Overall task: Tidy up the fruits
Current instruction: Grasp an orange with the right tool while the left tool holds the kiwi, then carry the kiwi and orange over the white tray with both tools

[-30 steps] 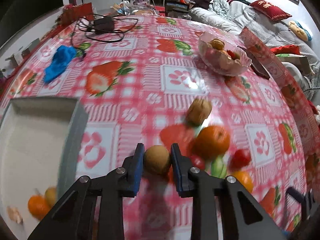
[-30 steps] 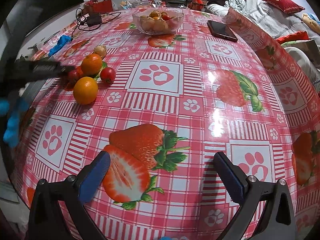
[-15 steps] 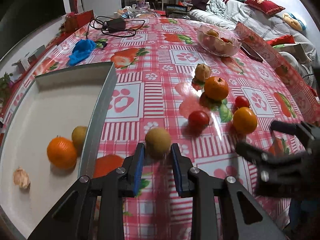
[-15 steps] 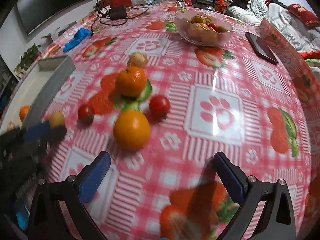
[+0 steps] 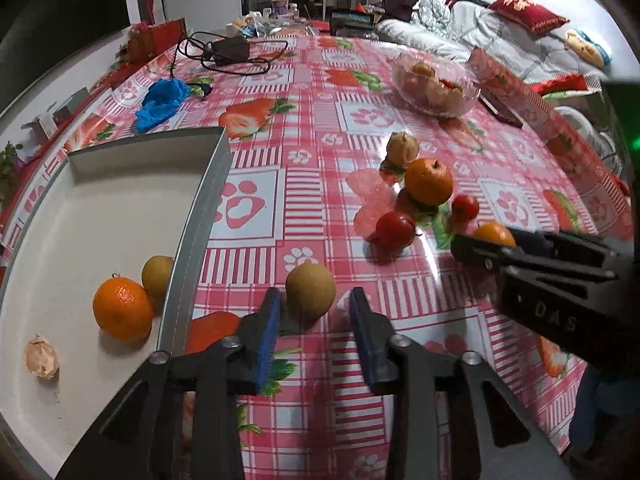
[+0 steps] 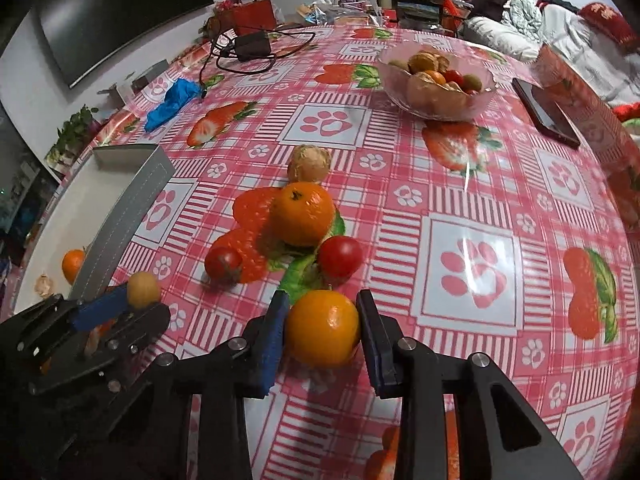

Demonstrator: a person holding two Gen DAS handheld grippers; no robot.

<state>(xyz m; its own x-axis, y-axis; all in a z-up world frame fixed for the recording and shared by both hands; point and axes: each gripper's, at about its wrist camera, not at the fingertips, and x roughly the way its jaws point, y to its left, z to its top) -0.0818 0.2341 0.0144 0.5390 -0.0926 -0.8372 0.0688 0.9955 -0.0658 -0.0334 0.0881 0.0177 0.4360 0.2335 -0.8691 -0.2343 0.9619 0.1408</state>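
My left gripper point(image 5: 314, 312) is open; a small brown round fruit point(image 5: 310, 291) sits on the cloth between its tips, beside the white tray point(image 5: 52, 216). The tray holds an orange point(image 5: 122, 314), a brown fruit point(image 5: 157, 271) and a husk point(image 5: 40, 357). My right gripper point(image 6: 322, 320) has its jaws around an orange point(image 6: 322, 328) on the table, touching or nearly touching it. Ahead lie another orange point(image 6: 302, 214), two red tomatoes point(image 6: 340, 257) point(image 6: 223, 263) and a walnut-like fruit point(image 6: 310, 163).
A glass bowl point(image 6: 438, 100) of mixed fruit stands at the back right, a phone point(image 6: 546, 114) beside it. A blue cloth point(image 6: 174, 102) and a charger with cables point(image 6: 252, 46) lie at the back left. The table edge drops off on the right.
My left gripper has opened and let the brown fruit rest on the cloth by the tray. My right gripper has moved in and narrowed around the near orange.
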